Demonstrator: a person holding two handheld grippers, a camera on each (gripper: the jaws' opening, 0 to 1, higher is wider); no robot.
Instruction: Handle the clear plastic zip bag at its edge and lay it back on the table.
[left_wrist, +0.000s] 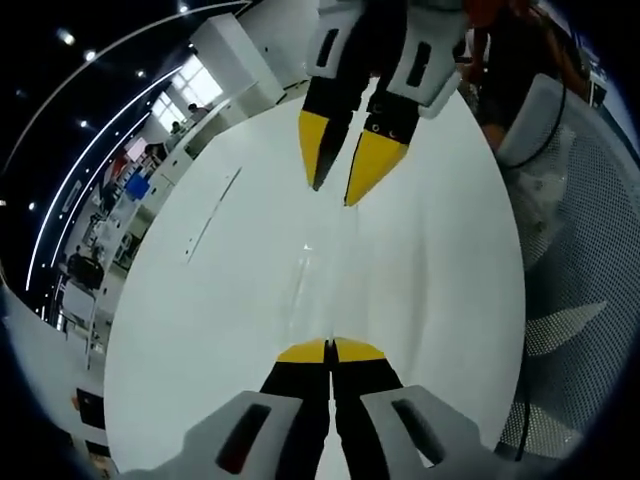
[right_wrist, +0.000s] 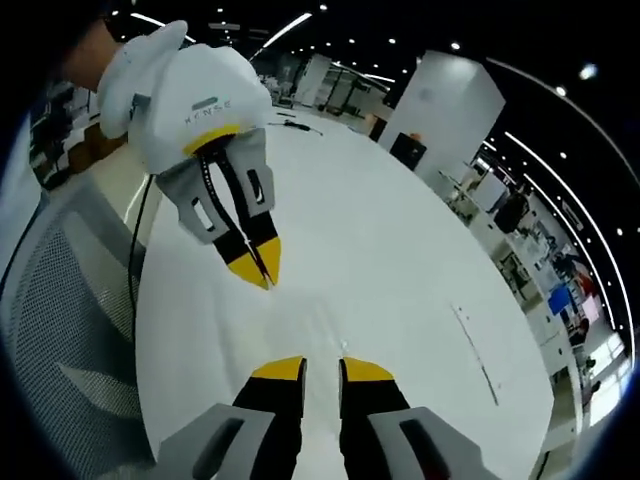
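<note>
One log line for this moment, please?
left gripper shut by bag edge | right gripper open | bag on table

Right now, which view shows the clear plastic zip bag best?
The left gripper view: the clear plastic zip bag shows as pale creases and glints on the white table, between the shut left tool and the open right tool. In the right gripper view it is a faint glint.

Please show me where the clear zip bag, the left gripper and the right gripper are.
clear zip bag (left_wrist: 305, 285), left gripper view, its edge crease.
left gripper (left_wrist: 330, 352), left gripper view, between its closed tips.
right gripper (right_wrist: 322, 372), right gripper view, between its parted tips.
</note>
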